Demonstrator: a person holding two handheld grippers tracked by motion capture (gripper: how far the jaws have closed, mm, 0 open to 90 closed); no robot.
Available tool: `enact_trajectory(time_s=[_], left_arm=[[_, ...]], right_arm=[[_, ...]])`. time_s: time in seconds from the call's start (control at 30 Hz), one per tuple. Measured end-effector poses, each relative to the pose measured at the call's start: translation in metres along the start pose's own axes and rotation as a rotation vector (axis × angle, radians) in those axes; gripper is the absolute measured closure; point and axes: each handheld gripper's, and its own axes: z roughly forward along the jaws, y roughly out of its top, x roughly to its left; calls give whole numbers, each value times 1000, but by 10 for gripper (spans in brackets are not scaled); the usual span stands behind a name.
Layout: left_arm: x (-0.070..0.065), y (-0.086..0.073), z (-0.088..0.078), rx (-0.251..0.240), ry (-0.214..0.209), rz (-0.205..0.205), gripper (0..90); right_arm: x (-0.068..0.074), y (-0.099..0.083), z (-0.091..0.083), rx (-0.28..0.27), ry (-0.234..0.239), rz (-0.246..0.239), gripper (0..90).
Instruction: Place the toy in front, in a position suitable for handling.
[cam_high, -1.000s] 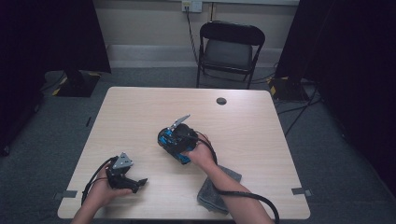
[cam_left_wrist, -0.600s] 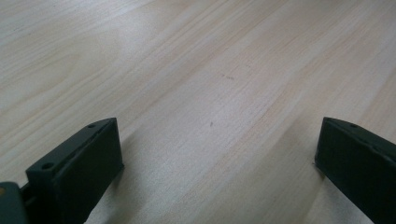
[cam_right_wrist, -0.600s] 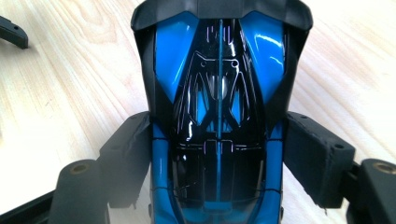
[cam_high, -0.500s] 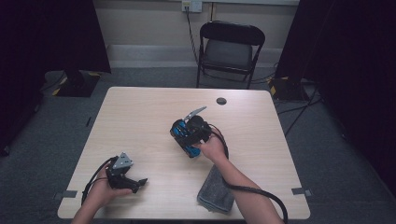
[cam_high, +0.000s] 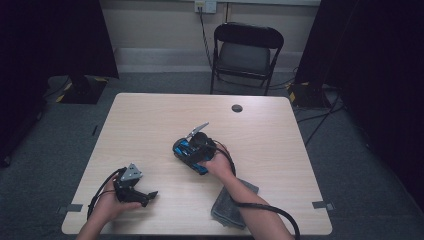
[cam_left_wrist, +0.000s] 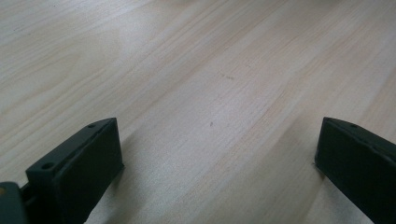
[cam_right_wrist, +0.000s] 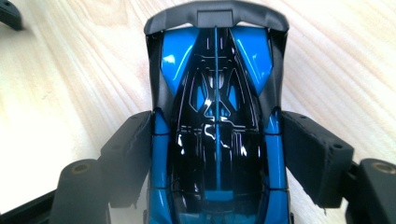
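Left gripper (cam_high: 150, 195): parked at the table's (cam_high: 280, 125) near-left edge, jaws wide apart, empty.
Toy car (cam_right_wrist: 217, 135): blue-black, mid-table, carried back left from farther right.
Right gripper (cam_right_wrist: 217, 154): clamped on the car's flanks; repositioning underway, release pending.

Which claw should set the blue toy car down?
Right. The right claw already clamps the blue toy car by its sides. The left claw sits open over bare table, away from it.

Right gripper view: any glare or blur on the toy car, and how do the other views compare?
Right gripper view: bright glare streaks on the blue toy car, otherwise sharp. Left gripper view: jaws softly blurred, table evenly lit. High view: dim, dark surroundings, soft detail.
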Motion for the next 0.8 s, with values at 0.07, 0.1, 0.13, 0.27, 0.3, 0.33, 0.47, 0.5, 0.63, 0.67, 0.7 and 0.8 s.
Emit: enact_trajectory(time_s=[0.07,0.1,0.13,0.27,0.3,0.33,0.47,0.5,0.63,0.67,0.7,0.8], left_arm=[[0,0,0,0,0,0,0],[0,0,0,0,0,0,0],[0,0,0,0,0,1,0],[0,0,0,0,0,0,0],[0,0,0,0,0,1,0],[0,0,0,0,0,0,0],[0,0,0,0,0,1,0],[0,0,0,0,0,1,0],[0,0,0,0,1,1,0],[0,0,0,0,1,1,0],[0,0,0,0,1,1,0],[0,0,0,0,1,1,0]], right_arm=[[1,-2,4,13,-4,2,279],[1,-2,4,3,-3,4,279],[0,-2,4,-3,-2,14,278],[2,-2,5,-5,-20,0,276],[3,-2,5,-15,-23,-6,270],[4,-3,4,-31,-35,-16,237],[5,-4,5,-16,-76,-19,137],[5,-6,5,-8,-74,-16,139],[4,-13,8,10,-67,-23,137],[4,-15,9,17,-65,-15,138],[4,-17,11,16,-58,-23,152],[4,-18,10,-11,-43,-28,256]])
